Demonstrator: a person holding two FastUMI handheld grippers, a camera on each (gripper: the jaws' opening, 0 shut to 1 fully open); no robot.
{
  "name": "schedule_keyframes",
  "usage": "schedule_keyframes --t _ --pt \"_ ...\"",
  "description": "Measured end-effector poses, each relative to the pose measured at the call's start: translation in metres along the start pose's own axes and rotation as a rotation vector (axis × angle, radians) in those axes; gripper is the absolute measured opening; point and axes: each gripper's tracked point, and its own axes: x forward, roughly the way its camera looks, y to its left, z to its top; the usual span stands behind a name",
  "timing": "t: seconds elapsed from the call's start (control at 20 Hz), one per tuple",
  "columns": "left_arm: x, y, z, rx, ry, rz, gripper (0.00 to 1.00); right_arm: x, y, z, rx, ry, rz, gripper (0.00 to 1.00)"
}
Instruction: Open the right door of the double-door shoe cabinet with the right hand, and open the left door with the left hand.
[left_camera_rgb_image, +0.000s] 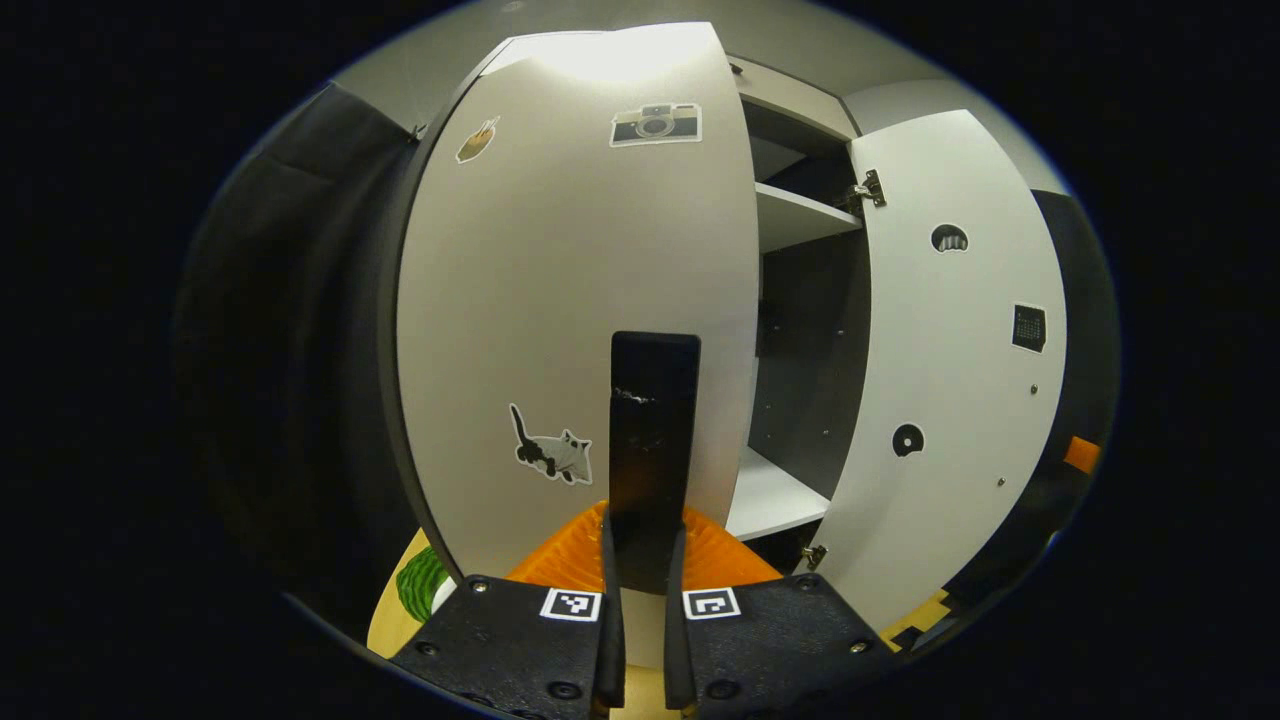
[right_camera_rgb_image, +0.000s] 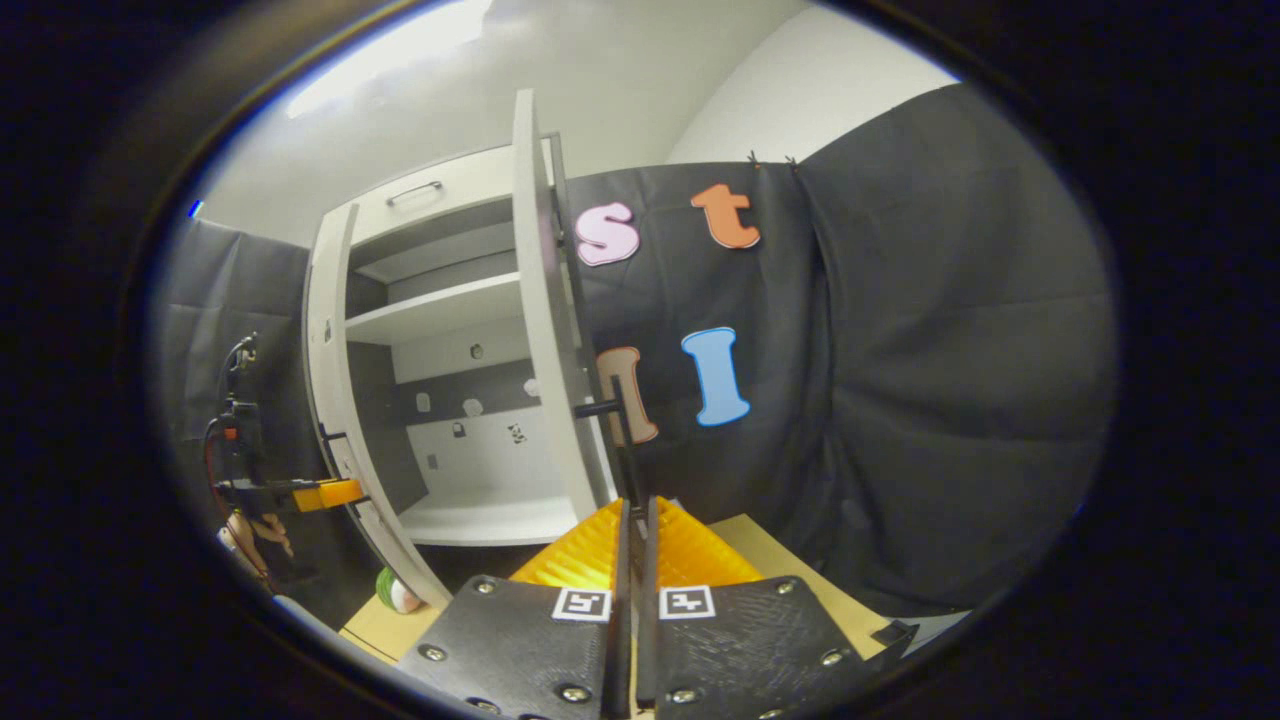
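Left gripper (left_camera_rgb_image: 640, 590) held level, fingers pinched on dark vertical handle (left_camera_rgb_image: 652, 430) of left door (left_camera_rgb_image: 570, 300); door swung part open. Right gripper (right_camera_rgb_image: 632, 560) levelled, fingers pressed onto thin handle (right_camera_rgb_image: 625, 440) of right door (right_camera_rgb_image: 545, 330), swung wide. Cabinet shelves (right_camera_rgb_image: 440, 310) exposed between.

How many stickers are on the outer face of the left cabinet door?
3 on the pale left cabinet door in the left gripper view: a camera sticker at the top, a small brownish sticker upper left, a cat sticker low down. The black handle may hide more.
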Motion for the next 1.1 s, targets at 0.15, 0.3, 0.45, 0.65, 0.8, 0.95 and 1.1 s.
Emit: schedule_keyframes --t 0.15,0.3,0.45,0.65,0.8,0.95,1.1 --pt "-0.002 0.003 -0.001 -0.012 0.01 -0.015 0.16 0.01 0.02 -0.001 -0.026 0.005 0.03 0.03" --pt "-0.008 0.007 -0.002 -0.01 0.016 -0.017 0.16 0.02 0.035 -0.011 -0.048 0.029 0.051 0.04" --pt "-0.025 0.018 -0.002 -0.013 0.018 -0.003 0.16 0.027 0.053 -0.016 -0.067 0.041 0.082 0.04" --pt "-0.04 0.033 -0.004 -0.016 0.026 0.018 0.15 0.039 0.078 -0.022 -0.064 0.047 0.132 0.07" --pt "-0.051 0.047 -0.005 -0.014 0.026 0.048 0.15 0.049 0.096 -0.03 -0.067 0.063 0.168 0.07" --pt "-0.064 0.066 -0.007 0.003 0.04 0.093 0.14 0.056 0.115 -0.036 -0.067 0.079 0.211 0.04" --pt "-0.076 0.086 -0.006 0.007 0.051 0.145 0.08 0.066 0.136 -0.044 -0.042 0.092 0.261 0.04"
